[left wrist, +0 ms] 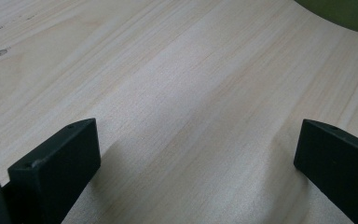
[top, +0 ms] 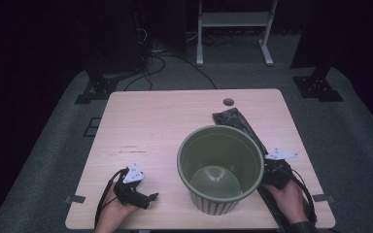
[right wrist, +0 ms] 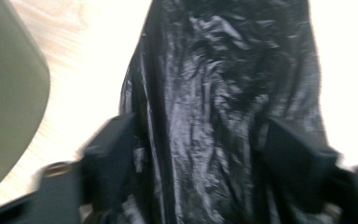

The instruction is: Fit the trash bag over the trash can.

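Note:
A ribbed green pot (top: 209, 204) stands empty near the table's front edge; its wall also shows in the right gripper view (right wrist: 4, 93) and the left gripper view (left wrist: 345, 14). A crumpled black plastic bag (top: 233, 119) lies flat behind and to the right of the pot. My right gripper (right wrist: 205, 154) is low over the bag (right wrist: 214, 93), with one jaw at each side of it and the plastic between them; the picture is blurred and no pinch shows. My left gripper (left wrist: 196, 154) rests left of the pot (top: 150, 198), jaws wide apart over bare wood.
The light wooden table (top: 150, 121) has a round cable hole (top: 228, 102) near its far edge. Beyond it are a dark floor with cables (top: 155, 63) and a white stand's legs (top: 233, 29). Tape marks sit at the front corners.

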`<action>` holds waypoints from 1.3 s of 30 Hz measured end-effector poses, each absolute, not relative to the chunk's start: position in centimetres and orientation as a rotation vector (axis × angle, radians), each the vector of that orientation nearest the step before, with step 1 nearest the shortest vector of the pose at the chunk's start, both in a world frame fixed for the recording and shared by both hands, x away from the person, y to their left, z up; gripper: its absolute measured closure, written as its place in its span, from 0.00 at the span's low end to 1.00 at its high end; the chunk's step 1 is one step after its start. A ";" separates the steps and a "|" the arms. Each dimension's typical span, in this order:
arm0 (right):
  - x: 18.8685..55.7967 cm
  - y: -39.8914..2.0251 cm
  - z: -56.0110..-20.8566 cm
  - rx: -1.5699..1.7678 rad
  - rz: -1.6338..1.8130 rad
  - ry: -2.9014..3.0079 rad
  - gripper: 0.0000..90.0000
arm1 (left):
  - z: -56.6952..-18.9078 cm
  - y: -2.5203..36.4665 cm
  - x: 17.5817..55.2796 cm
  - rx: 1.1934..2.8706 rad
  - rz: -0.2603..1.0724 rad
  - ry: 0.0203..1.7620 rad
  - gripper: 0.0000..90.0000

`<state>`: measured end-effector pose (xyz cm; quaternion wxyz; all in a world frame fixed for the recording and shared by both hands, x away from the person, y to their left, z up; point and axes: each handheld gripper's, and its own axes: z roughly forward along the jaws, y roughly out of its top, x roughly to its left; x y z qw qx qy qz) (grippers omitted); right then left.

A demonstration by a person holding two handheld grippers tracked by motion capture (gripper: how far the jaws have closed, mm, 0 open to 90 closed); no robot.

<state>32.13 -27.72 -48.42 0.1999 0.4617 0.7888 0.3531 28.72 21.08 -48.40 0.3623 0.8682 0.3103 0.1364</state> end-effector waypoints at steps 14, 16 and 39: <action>31.8 -28.5 -48.2 1.236 1.005 2.218 1.00 | -48.4 21.1 28.7 2.235 0.352 0.801 0.00; 31.8 -28.6 -48.2 1.239 1.014 2.220 1.00 | -48.4 21.1 28.7 2.235 0.352 0.801 0.00; 30.1 -29.5 -44.4 1.147 1.195 2.152 1.00 | -48.4 21.1 28.7 2.234 0.352 0.802 0.00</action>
